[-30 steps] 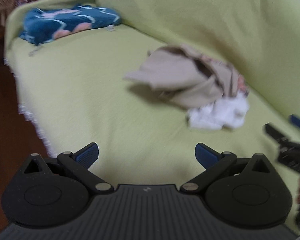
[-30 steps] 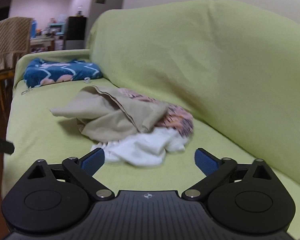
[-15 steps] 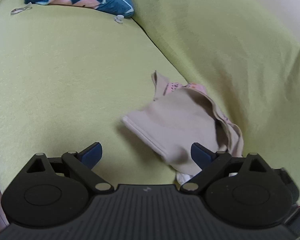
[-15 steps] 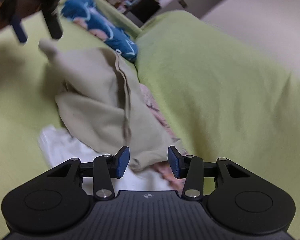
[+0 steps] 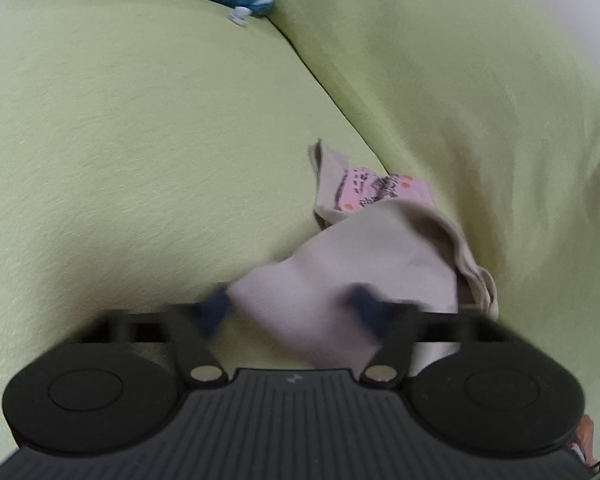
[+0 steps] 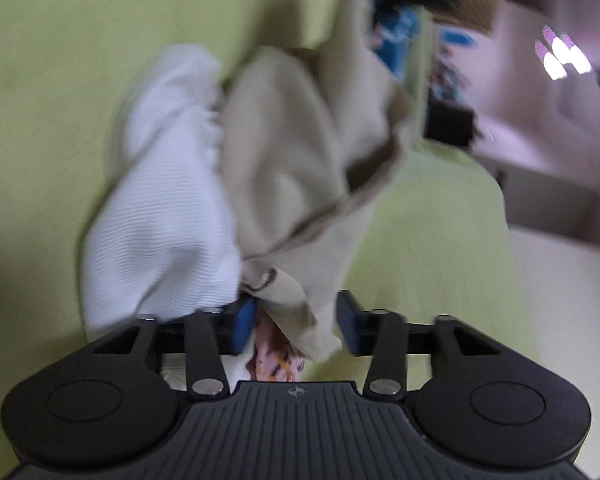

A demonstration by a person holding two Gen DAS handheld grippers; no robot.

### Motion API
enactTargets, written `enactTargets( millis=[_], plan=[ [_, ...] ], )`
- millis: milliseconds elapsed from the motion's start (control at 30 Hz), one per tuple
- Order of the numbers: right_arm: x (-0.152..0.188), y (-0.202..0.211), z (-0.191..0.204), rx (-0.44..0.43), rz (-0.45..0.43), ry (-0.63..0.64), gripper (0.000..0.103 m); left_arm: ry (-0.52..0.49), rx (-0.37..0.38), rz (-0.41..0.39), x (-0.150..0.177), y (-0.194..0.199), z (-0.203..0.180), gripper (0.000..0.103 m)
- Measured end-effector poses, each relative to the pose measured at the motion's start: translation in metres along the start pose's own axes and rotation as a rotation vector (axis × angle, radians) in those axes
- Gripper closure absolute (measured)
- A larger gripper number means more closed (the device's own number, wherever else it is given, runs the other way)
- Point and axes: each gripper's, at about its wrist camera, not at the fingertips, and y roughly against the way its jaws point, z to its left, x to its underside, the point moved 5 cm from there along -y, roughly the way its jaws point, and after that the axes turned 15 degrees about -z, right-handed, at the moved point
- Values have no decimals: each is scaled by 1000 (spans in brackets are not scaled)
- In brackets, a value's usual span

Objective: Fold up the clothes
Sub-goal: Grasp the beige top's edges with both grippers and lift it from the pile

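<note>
Two grips, one beige garment (image 5: 380,248) heaped on the sofa (image 5: 140,160): my right gripper (image 6: 296,320) pinches its near fold, while my left gripper (image 5: 290,308), jaws just closing, straddles the opposite corner, contact too blurred to tell

My left gripper (image 5: 290,312) has a ribbed black body flanked by two round black housings, with silver rivets on the black finger links and dark blue pads (image 5: 216,308). My right gripper (image 6: 296,320) matches it, with a small crosshair mark near its ribbed top edge.
</note>
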Motion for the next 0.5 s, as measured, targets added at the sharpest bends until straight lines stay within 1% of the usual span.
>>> enactTargets(
  millis=[33,67,100,167,200,267,333,400,433,500],
  plan=[
    [0,2,0,-8,2,-25,103,5,2,8,-1,1,0,98],
    [0,8,-5,4,-1,-81,103,6,7,7,-2,4,0,100],
    [1,15,-11,21,-5,-144,103,-14,10,-11,-5,12,-3,100],
    [3,37,-32,76,-11,-315,103,-76,17,-60,-13,32,-13,100],
    [3,55,-52,106,-21,-418,103,-116,20,-90,-17,45,-20,100],
    [5,91,-88,190,-44,-613,103,-187,44,-141,-27,73,-40,100],
    [10,129,-125,293,-60,-771,103,-253,66,-196,-42,100,-67,100],
    [18,169,-163,386,-72,-928,103,-294,116,-246,-55,132,-97,100],
    [22,190,-180,414,-89,-1011,103,-308,147,-270,-63,146,-112,100],
    [26,230,-215,469,-101,-1127,103,-361,202,-322,-73,187,-145,100]
  ],
)
